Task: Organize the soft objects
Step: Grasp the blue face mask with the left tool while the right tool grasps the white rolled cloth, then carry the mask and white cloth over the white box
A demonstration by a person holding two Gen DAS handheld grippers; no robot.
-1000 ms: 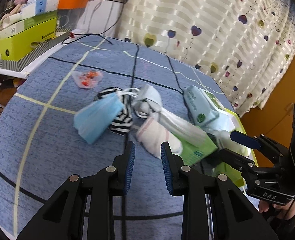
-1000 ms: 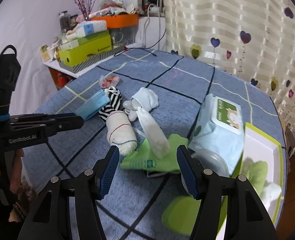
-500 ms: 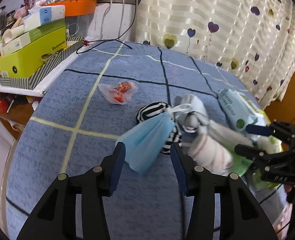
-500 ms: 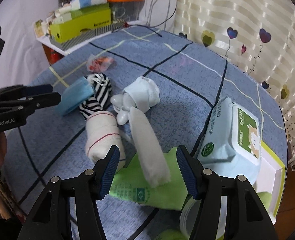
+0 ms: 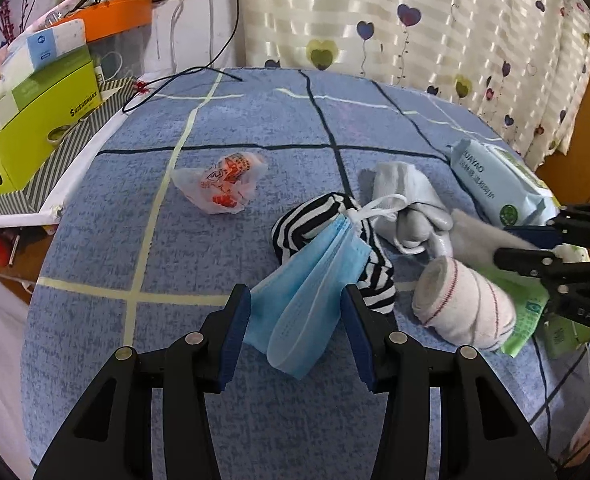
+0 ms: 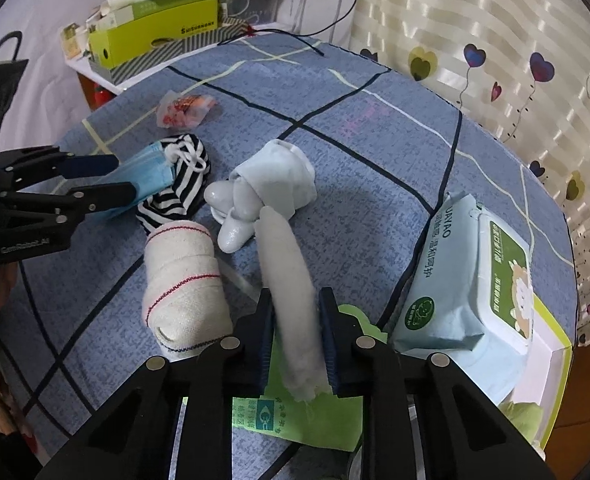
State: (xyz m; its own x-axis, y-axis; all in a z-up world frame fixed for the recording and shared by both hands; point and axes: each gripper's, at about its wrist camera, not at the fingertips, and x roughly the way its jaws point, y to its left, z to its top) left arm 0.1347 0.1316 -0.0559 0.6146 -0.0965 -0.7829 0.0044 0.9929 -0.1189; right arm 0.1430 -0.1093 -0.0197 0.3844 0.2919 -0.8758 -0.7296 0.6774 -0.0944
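Observation:
A blue face mask (image 5: 307,292) lies half on a black-and-white striped sock (image 5: 307,220). My left gripper (image 5: 296,320) stands open around the mask's near end, one finger on each side. A long white fluffy sock (image 6: 291,280) stretches from a pale grey sock bundle (image 6: 279,176) towards me. My right gripper (image 6: 296,328) is closing, and its pads press on the fluffy sock's near end. A rolled white sock with red stripes (image 6: 183,276) lies just to the left of it. In the right wrist view the left gripper (image 6: 123,178) straddles the mask (image 6: 147,168).
A green packet (image 6: 315,420) lies under the right gripper. A pale blue wet-wipes pack (image 6: 467,280) leans on a yellow-green tray (image 6: 551,364) at the right. A small plastic bag with red print (image 5: 223,184) lies further back. Stacked boxes (image 5: 35,120) stand beyond the blue checked tablecloth (image 5: 135,240).
My left gripper opened wider and came down around the blue mask. My right gripper sank over the white fluffy sock and its jaws closed in on it.

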